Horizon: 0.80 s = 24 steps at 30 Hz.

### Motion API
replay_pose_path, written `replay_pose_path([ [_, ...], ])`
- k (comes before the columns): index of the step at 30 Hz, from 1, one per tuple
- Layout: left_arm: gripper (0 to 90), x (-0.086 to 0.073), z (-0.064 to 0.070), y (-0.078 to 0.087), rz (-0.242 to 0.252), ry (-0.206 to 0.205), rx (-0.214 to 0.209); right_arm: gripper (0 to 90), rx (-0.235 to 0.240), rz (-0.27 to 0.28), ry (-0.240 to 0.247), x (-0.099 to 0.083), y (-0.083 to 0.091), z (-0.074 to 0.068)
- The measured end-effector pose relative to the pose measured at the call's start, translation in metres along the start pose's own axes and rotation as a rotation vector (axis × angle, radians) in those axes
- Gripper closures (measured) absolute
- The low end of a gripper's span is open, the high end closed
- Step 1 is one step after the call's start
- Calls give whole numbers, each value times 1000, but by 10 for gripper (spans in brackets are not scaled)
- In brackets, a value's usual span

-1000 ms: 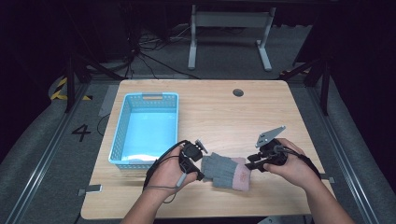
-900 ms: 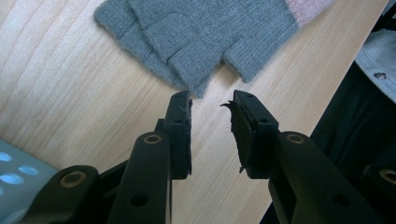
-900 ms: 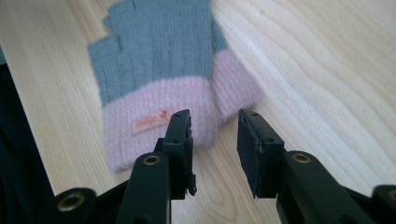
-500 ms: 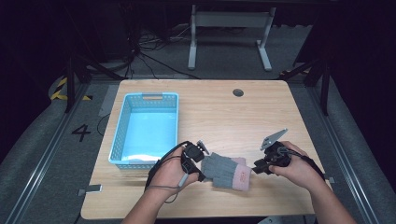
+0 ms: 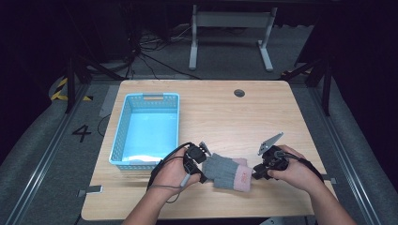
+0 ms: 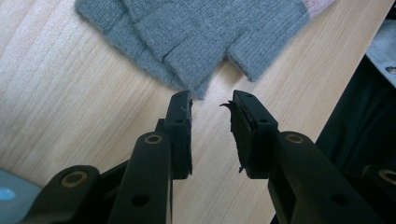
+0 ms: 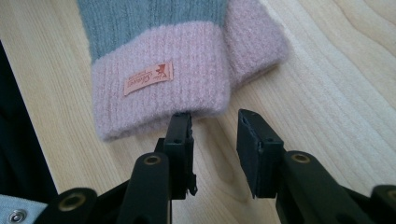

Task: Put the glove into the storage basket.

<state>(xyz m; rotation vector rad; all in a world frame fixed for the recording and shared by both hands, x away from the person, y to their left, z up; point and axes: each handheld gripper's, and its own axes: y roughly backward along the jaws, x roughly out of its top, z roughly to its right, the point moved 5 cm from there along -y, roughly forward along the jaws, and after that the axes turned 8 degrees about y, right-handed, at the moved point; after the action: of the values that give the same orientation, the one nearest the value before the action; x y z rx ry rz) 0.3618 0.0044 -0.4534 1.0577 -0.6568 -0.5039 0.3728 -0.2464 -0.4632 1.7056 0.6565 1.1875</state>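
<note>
Gloves (image 5: 228, 171) lay flat on the table (image 5: 225, 117), lower centre of the high view, grey fingers toward your left hand, pink cuffs toward your right. Your left claw (image 6: 211, 105) was released, jaws apart, tips just short of the grey fingertips at the top of the left gripper view. Your right claw (image 7: 215, 122) was released too, gripping nothing, left jaw tip at the pink cuff edge below the small orange label (image 7: 148, 78). Blue basket (image 5: 123, 136) sat at left of the table, beside your left hand (image 5: 171, 172). Right hand (image 5: 293, 171) at lower right.
</note>
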Motion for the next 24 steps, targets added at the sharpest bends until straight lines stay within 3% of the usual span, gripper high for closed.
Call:
replay_pose_path([
  [6,693,2,-1,-7,-20,-21,1,663,7,0,-9,-2,-3,2],
  [18,652,6,-6,-23,-11,-84,24,668,9,-4,-4,-1,-4,1],
  [24,650,7,-5,-24,-13,-95,22,673,8,-6,-2,0,-4,0],
])
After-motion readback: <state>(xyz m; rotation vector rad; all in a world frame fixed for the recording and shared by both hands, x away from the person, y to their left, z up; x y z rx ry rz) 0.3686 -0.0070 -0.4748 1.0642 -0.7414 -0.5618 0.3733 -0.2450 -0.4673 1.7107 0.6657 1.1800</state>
